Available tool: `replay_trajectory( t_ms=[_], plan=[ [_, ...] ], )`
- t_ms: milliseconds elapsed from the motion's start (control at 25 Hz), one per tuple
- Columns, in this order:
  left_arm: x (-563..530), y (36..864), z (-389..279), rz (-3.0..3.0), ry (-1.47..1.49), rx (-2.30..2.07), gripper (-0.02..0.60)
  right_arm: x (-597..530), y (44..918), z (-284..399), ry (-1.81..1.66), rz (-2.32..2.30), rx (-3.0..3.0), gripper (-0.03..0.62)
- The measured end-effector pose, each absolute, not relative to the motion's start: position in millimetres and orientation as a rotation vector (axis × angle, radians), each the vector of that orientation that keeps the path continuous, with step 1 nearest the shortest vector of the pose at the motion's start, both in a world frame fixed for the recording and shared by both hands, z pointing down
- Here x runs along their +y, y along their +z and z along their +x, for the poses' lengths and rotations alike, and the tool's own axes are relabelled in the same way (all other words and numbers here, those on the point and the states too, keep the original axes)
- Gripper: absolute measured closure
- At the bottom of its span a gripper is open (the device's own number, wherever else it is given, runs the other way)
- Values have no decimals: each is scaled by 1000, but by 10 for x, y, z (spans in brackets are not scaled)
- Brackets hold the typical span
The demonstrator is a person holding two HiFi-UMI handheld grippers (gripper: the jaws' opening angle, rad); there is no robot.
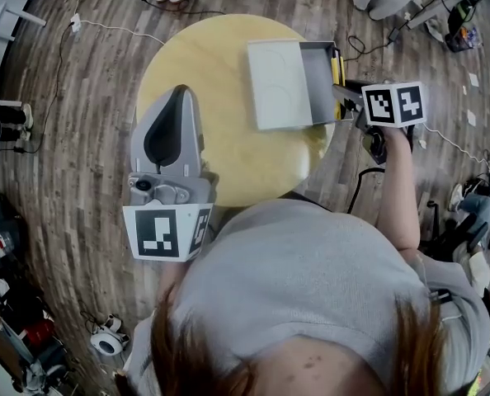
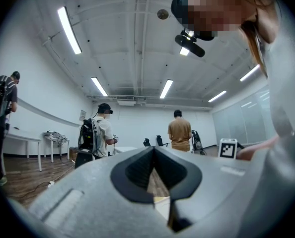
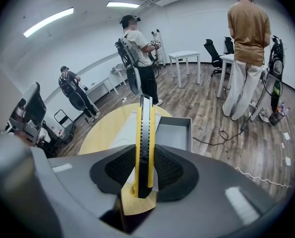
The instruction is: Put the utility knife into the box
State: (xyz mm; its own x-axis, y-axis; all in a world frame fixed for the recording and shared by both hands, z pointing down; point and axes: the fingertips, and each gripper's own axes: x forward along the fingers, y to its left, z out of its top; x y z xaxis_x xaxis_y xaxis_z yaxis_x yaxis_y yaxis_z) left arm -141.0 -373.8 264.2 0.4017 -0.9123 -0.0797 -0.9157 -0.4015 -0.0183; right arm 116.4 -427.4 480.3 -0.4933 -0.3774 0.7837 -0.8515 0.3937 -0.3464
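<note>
A yellow and black utility knife (image 3: 144, 143) stands upright between the pads of my right gripper (image 3: 145, 171), which is shut on it. In the head view this gripper (image 1: 342, 99) holds the knife (image 1: 337, 66) over the right wall of the open grey box (image 1: 318, 85). The box lies on the round yellow table (image 1: 212, 64), with its white lid (image 1: 276, 85) flat against its left side. From the right gripper view, the box (image 3: 176, 135) lies just beyond the knife. My left gripper (image 1: 181, 91) hovers over the table's left part with its jaws together and nothing in them (image 2: 154, 150).
The table's near edge (image 1: 253, 196) is close to the person's body. Cables (image 1: 113, 30) trail across the wood floor round the table. Two people (image 3: 137, 58) (image 3: 244, 48) stand farther off among white desks (image 3: 184, 58) and office chairs (image 3: 212, 51).
</note>
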Motion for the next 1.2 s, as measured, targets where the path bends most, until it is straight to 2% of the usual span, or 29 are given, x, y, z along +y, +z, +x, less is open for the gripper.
replay_trajectory(
  t_ms=[1200],
  plan=[
    [-3863,2687,-1370,-2578,49,1708,580,-4414,5711,1320,1204,981,-1823,473]
  ],
)
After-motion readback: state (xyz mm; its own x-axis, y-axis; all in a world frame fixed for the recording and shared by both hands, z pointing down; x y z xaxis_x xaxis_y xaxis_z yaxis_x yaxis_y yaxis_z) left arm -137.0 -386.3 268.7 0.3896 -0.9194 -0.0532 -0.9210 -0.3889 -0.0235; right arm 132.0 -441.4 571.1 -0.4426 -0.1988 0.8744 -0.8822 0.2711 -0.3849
